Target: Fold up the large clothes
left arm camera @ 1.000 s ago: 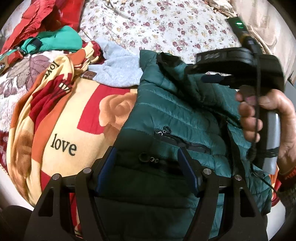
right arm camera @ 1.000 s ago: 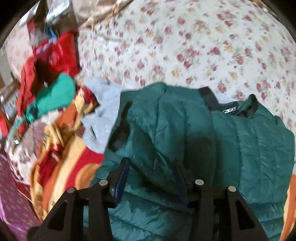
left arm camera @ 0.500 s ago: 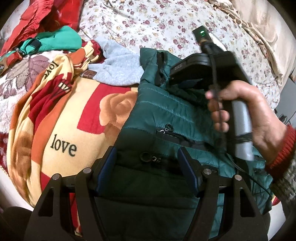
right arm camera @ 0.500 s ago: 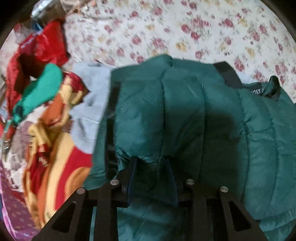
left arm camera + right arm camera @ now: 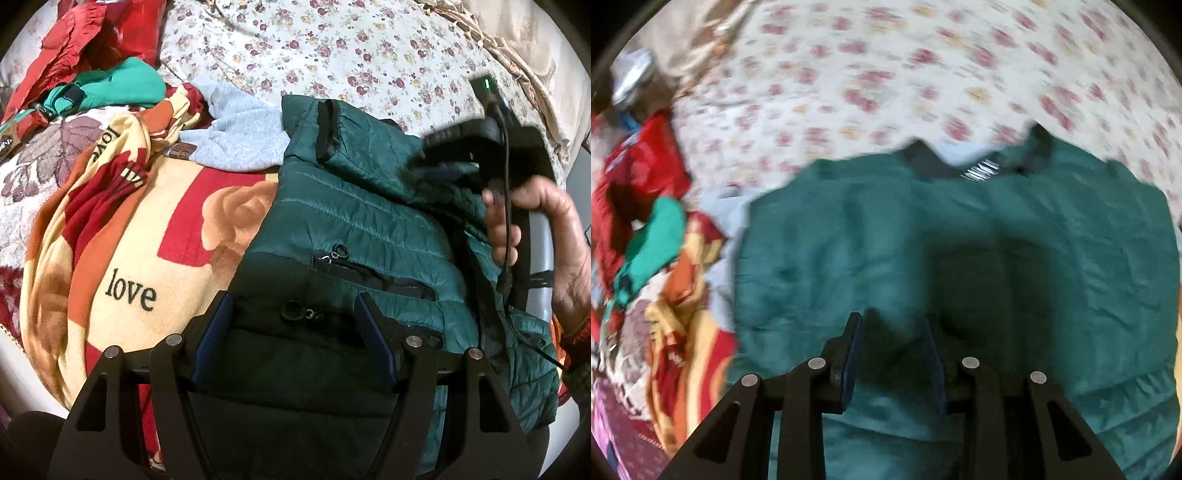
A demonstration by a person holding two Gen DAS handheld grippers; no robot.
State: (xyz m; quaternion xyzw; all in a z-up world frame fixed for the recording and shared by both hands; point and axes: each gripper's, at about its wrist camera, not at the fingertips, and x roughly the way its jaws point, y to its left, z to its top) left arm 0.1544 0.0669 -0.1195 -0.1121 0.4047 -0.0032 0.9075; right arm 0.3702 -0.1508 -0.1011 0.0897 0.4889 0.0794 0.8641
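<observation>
A dark green quilted jacket (image 5: 354, 221) lies on the bed, and its zip pocket (image 5: 369, 273) faces up. The jacket's lower part fills the span between the blue pads of my left gripper (image 5: 295, 325), which is shut on it. In the blurred right wrist view the jacket (image 5: 1052, 258) spreads wide, with its black collar (image 5: 979, 166) at the far edge. My right gripper (image 5: 892, 325) is narrowly shut on a pinched fold of that fabric. In the left wrist view a hand (image 5: 535, 240) holds the right gripper over the jacket's right side.
A cream and red blanket (image 5: 129, 291) printed "love" lies left of the jacket. A pale grey knit (image 5: 240, 136), a teal garment (image 5: 122, 85) and red clothes (image 5: 74, 48) are piled beyond it. The floral bedsheet (image 5: 332, 48) stretches behind.
My right gripper's jaws narrowed onto a fold of the jacket. The hand holding it swung in over the jacket, then back to the right. The left gripper stayed put.
</observation>
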